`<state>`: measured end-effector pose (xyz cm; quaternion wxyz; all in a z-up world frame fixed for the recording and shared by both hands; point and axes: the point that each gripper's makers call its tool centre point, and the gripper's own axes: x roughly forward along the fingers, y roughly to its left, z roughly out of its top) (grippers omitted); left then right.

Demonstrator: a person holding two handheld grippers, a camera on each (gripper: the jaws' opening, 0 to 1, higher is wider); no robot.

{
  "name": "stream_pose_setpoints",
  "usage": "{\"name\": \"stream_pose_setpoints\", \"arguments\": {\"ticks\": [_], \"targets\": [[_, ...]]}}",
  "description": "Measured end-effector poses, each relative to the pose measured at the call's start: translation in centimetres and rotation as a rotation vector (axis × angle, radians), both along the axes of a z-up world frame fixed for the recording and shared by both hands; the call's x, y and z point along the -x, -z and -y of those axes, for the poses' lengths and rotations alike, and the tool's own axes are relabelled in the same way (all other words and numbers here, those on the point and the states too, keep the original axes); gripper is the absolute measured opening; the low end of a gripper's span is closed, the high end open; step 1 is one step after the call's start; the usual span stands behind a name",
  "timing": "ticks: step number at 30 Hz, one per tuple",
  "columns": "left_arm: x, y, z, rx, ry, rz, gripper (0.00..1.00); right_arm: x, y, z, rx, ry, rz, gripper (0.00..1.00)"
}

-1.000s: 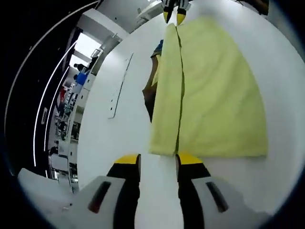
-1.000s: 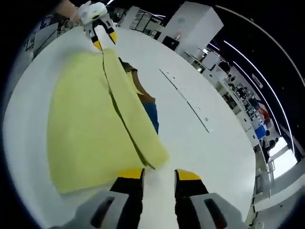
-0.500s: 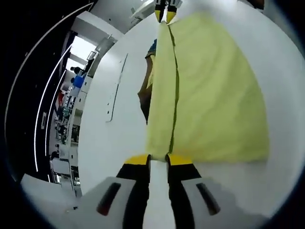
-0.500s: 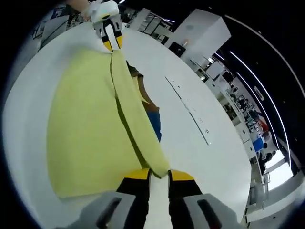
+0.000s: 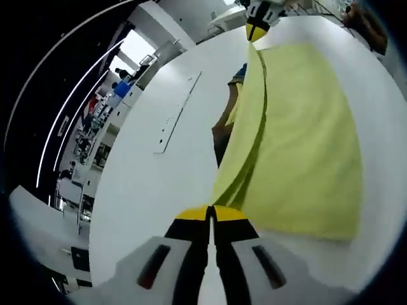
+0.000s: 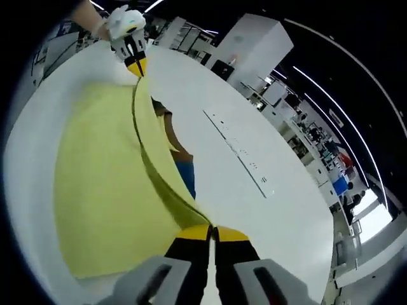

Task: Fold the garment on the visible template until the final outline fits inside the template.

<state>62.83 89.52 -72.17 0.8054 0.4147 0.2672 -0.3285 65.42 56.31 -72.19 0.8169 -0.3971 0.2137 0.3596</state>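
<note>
Left tool (image 5: 211, 213) clamped on yellow garment (image 5: 299, 140) edge, right tool (image 6: 211, 232) clamped likewise, fold lifted off white surface (image 5: 152, 184)

The left gripper (image 5: 212, 215) rises from the bottom of the left gripper view, its yellow-tipped jaws pressed together on the near corner of the yellow garment (image 5: 305, 146). The folded edge runs as a raised ridge to the far end, where the right gripper (image 5: 257, 30) pinches the other corner. The cloth lies on a white table (image 5: 146, 190) — a dark, blue-edged template (image 5: 226, 124) peeks out beside the fold.
</note>
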Motion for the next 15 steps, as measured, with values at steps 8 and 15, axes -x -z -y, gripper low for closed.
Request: {"name": "stream_pose_setpoints", "arguments": {"ticks": [8,15], "targets": [[-2.4,1.0,-0.7,0.071,-0.105,-0.064,0.0,-2.4,0.6,0.2,-0.03,0.059,-0.032,0.0],[-2.8,2.1,-0.6,0.081,-0.129,-0.106,0.0,-3.2,1.5,0.2,-0.058,0.093,-0.072,0.0]]}}
